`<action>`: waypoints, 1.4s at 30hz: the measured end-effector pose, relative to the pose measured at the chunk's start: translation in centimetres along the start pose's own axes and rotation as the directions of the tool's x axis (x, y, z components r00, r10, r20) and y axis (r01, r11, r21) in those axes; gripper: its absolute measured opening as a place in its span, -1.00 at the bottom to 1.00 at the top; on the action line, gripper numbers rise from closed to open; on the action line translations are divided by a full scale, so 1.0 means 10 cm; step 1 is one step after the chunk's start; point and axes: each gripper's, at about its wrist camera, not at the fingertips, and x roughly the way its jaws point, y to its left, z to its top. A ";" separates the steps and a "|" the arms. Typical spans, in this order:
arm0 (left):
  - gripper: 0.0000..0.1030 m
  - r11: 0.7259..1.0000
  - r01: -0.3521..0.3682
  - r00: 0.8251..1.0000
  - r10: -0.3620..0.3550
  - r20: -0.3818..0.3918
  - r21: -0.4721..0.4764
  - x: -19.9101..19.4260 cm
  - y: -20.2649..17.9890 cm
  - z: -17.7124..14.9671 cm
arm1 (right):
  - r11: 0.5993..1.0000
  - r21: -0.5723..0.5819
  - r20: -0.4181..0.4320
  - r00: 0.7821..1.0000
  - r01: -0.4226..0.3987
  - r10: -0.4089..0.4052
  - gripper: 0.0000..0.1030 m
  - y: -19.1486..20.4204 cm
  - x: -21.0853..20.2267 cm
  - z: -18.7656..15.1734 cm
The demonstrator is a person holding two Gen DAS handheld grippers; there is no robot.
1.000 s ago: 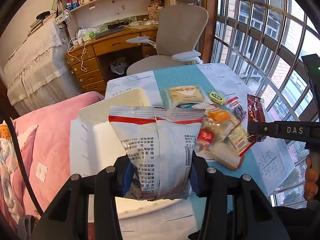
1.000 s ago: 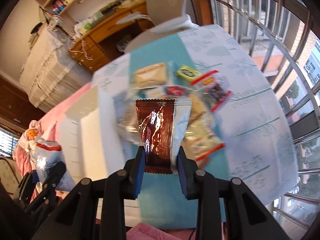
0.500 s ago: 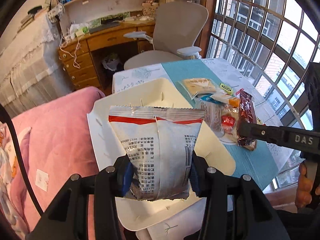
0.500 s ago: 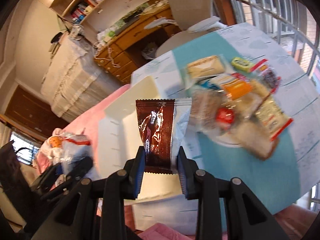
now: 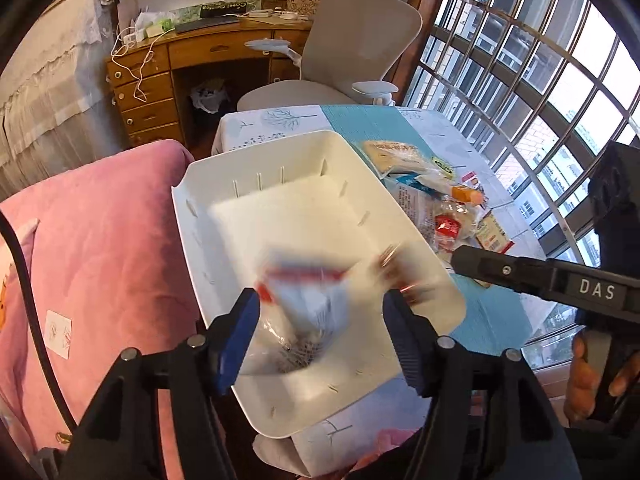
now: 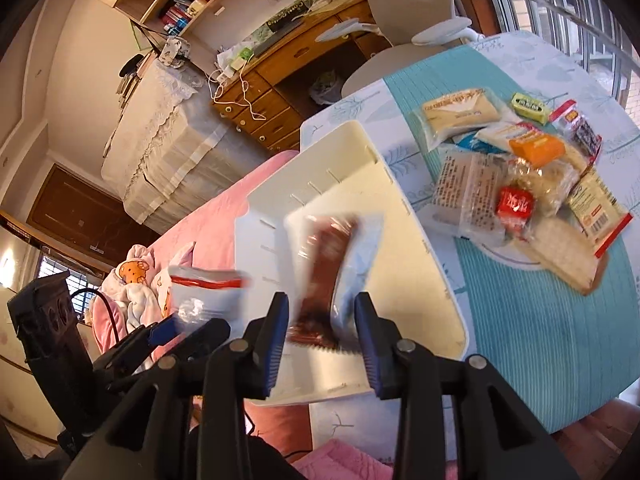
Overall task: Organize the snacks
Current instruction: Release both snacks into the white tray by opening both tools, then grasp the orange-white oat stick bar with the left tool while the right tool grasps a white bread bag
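A white bin (image 5: 192, 184) (image 6: 416, 220) stands at the table's left end. My left gripper (image 5: 320, 320) hangs over it with its jaws opening. A white snack bag with a red stripe (image 5: 304, 308) is blurred and tilting between the pads, slipping down into the bin. My right gripper (image 6: 322, 320) is over the same bin with its jaws opening too. A brown and white packet (image 6: 324, 276) sits loose and blurred between its pads. The right wrist view also shows the left gripper (image 6: 188, 324) with the white bag (image 6: 204, 296).
A pile of wrapped snacks (image 6: 520, 176) (image 5: 440, 208) lies on the teal runner (image 6: 560, 340) to the right of the bin. A pink cushion (image 5: 100, 240) lies left of the bin. An office chair (image 5: 352, 40) and a wooden desk (image 5: 192, 52) stand beyond the table; barred windows are on the right.
Both grippers moved left from the snack pile to above the white bin and tipped further down. Both pairs of jaws have widened, and the two packets, held firmly before, now blur and slip.
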 end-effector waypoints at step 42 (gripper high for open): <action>0.44 1.000 0.001 0.969 0.000 -0.248 0.006 0.68 -1.80 1.09 | 0.960 0.125 0.085 0.962 0.249 -0.261 0.29 -1.99 -1.14 0.53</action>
